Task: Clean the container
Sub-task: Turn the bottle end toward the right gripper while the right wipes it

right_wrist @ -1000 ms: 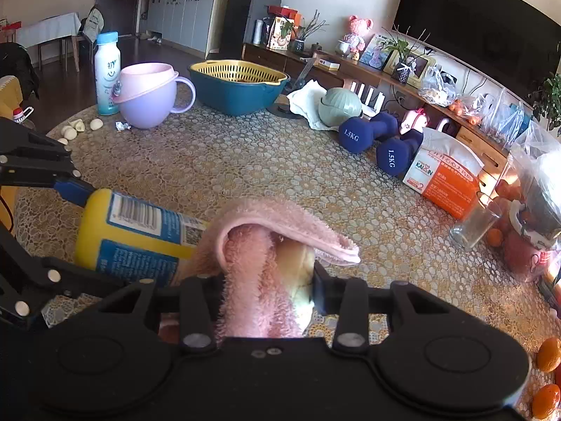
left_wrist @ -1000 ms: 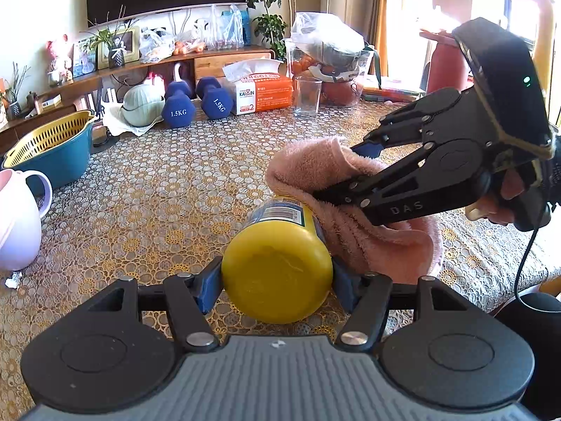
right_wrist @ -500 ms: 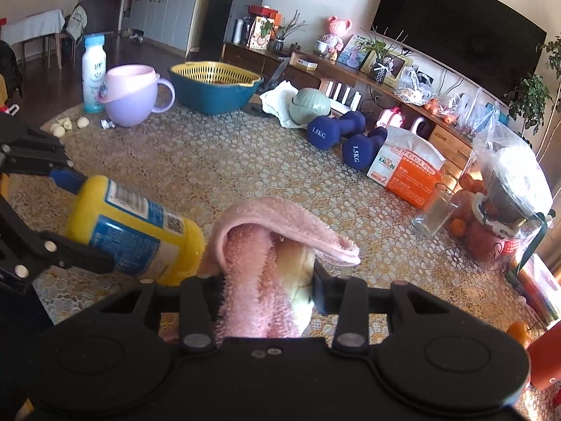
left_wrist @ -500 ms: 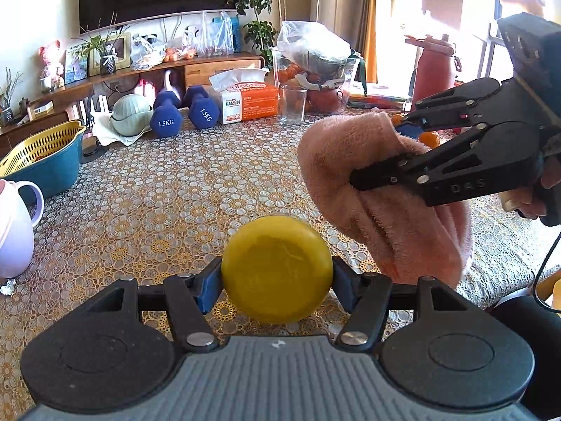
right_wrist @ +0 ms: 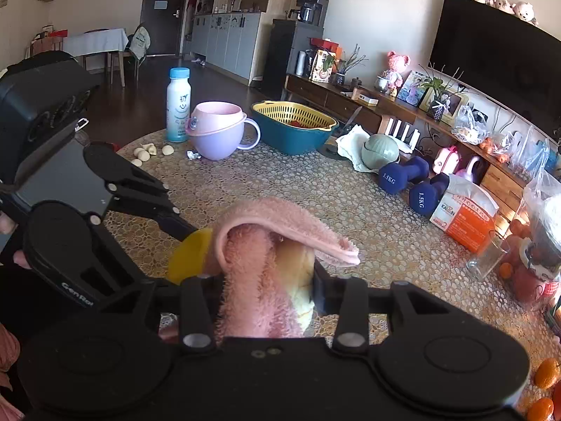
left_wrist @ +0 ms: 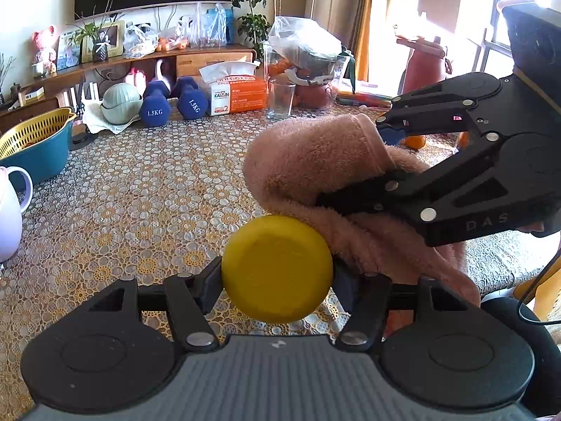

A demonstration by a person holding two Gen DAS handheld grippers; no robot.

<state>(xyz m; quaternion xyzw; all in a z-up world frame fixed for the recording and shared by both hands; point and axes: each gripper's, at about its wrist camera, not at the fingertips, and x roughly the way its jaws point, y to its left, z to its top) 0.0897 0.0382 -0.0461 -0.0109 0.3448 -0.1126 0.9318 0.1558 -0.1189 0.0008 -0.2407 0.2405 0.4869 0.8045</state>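
Cleaning well under way, not done. Yellow jar (left_wrist: 277, 268) off the table (left_wrist: 140, 203), squeezed tight in left gripper (left_wrist: 277, 280). Pink cloth (right_wrist: 266, 266) pinched tight in right gripper (right_wrist: 270, 291), touching jar's right side. More rubbing likely left, then putting jar down.

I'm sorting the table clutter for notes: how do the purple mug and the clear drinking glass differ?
The purple mug is opaque, while the drinking glass is see-through. The mug is squat and rounded with a side handle; the glass is tall, straight-sided and has no handle. The mug carries a pink bowl-like piece in its mouth; the glass stands open. The mug sits by the teal basin, the glass by the orange tissue box. Both stand upright on the table.
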